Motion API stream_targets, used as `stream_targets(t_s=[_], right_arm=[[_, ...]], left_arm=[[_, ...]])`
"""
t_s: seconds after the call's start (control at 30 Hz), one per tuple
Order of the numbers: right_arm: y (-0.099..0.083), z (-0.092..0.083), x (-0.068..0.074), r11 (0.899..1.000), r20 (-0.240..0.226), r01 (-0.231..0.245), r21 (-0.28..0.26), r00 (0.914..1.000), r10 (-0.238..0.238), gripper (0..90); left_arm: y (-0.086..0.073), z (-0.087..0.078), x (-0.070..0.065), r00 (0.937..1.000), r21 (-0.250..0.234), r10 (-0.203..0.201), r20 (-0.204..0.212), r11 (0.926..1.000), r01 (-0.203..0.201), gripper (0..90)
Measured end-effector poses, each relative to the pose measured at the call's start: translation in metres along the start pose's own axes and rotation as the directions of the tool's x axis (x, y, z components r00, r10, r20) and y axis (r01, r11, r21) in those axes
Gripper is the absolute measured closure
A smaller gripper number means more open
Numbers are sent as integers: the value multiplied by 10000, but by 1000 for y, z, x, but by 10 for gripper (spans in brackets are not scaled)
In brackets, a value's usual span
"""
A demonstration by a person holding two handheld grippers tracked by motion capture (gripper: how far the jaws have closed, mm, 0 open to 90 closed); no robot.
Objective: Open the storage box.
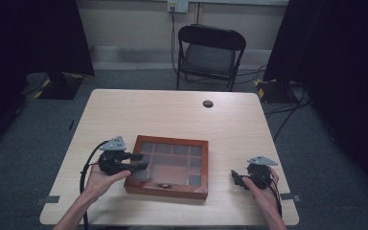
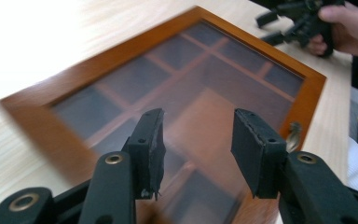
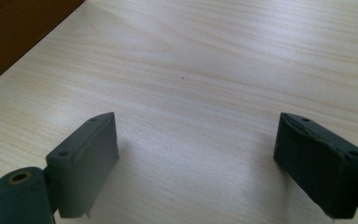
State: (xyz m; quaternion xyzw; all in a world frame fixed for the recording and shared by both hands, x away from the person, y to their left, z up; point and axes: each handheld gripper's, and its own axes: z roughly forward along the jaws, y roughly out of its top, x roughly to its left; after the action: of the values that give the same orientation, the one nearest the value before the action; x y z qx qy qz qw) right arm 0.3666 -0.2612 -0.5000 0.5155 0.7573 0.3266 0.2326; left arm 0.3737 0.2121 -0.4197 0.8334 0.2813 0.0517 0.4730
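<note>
At my left, the left hand-held gripper (image 1: 135, 161) sits w/ jaws parted, nothing between them, tips reaching over the left edge of the wooden box (image 1: 168, 166). My left hand (image 1: 100, 179) grips it from below, cable looping off toward the worktop edge. Through its own camera the jaws hang just above the glass lid (image 2: 182, 88); can't tell if they touch it, pic is blurred. Under the glass I see dividers making several compartments; contents too dim to tell. Small metal clasp (image 2: 292, 133) on the box's near side.

Over on my right, the right hand-held gripper (image 1: 237, 178) is spread wide, empty, well apart from the box. Its camera shows bare pale worktop (image 3: 205, 70) between the jaws, w/ a box corner at top left. My right hand (image 1: 263, 189) holds it near the worktop's front-right corner.

Box lies flat, lid closed, front-center of the worktop. Beyond the far edge, a black folding chair (image 1: 210, 55) on grey carpet.
</note>
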Motion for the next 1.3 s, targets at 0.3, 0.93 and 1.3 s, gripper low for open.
stream_targets(t_s=[0.3, 0.93, 1.3], right_arm=[[0, 0, 0, 10000, -1, 5, -4, 10000, -5, 126], [0, 0, 0, 10000, -10, 1, -5, 10000, -1, 126], [0, 0, 0, 10000, 1, 2, -1, 10000, -2, 126]], left_arm=[[12, 28, -33, 9926, 425, 852, 864, 9951, -892, 611], [2, 49, -55, 9717, 1176, 1344, 1942, 9802, -1591, 736], [0, 55, -57, 9698, 1144, 1514, 1913, 9779, -1752, 790]])
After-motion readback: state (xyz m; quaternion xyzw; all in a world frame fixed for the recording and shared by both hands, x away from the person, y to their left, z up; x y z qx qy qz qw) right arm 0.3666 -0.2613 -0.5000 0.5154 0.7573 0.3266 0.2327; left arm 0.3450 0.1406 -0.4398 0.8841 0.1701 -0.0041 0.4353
